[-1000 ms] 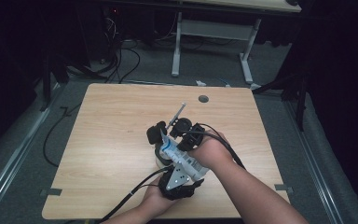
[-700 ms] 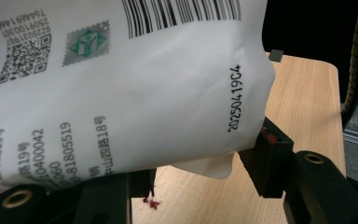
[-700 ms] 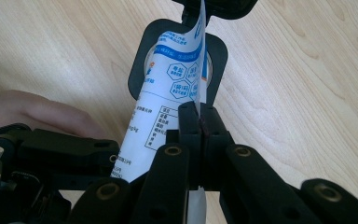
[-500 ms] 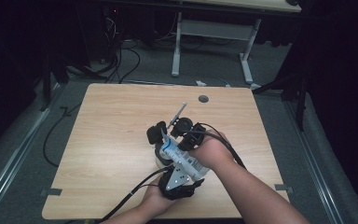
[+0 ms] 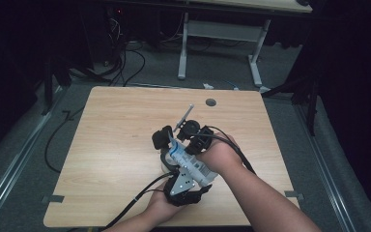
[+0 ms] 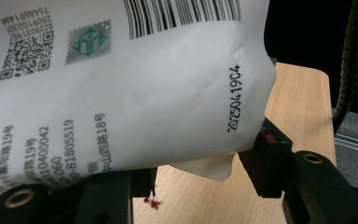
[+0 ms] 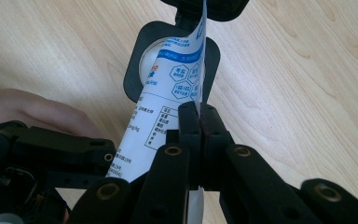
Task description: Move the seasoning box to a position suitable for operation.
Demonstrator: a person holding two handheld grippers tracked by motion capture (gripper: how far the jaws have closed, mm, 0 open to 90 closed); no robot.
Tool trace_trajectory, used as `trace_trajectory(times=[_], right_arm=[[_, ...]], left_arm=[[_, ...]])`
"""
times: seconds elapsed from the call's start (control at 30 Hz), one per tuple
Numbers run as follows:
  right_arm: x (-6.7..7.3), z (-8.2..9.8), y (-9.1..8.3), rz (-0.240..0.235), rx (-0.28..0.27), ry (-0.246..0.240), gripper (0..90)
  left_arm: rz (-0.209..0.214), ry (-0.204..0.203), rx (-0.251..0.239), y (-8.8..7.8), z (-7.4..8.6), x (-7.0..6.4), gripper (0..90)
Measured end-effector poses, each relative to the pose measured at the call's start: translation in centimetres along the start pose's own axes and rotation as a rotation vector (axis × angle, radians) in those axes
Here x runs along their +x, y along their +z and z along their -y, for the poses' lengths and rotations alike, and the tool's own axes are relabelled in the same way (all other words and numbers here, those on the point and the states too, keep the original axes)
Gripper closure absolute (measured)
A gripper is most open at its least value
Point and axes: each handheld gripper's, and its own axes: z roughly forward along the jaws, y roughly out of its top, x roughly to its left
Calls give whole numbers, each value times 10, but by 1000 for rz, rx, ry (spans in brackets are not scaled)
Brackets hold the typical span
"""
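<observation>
A white pouch (image 6: 135, 93) with barcodes and blue print (image 7: 168, 84) is held up between both grippers over the front middle of the wooden table (image 5: 116, 125). My left gripper (image 6: 204, 172) has its jaws on either side of the pouch's body and presses on it. My right gripper (image 7: 199, 122) is shut on the pouch's thin edge, jaws tight together. In the high view the left gripper (image 5: 173, 153) comes up from the near edge, the right gripper (image 5: 189, 131) comes in from the right, and the pouch (image 5: 178, 146) sits between them with a thin strip sticking up.
A black rounded-square thing with a pale round centre (image 7: 142, 60) lies behind the pouch. The table has a cable hole (image 5: 210, 102) near its far edge. Cables trail off the front edge (image 5: 130, 208). A desk frame (image 5: 222, 34) stands on the floor beyond.
</observation>
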Motion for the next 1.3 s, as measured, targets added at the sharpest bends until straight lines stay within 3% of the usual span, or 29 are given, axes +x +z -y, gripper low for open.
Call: trace_trajectory(times=[0.9,1.3], right_arm=[[-2,2,-3,7,-10,3,900],[-4,-1,-3,10,-1,4,900]], left_arm=[[-8,18,-1,0,0,1,525],[17,-6,-9,-1,-1,5,527]])
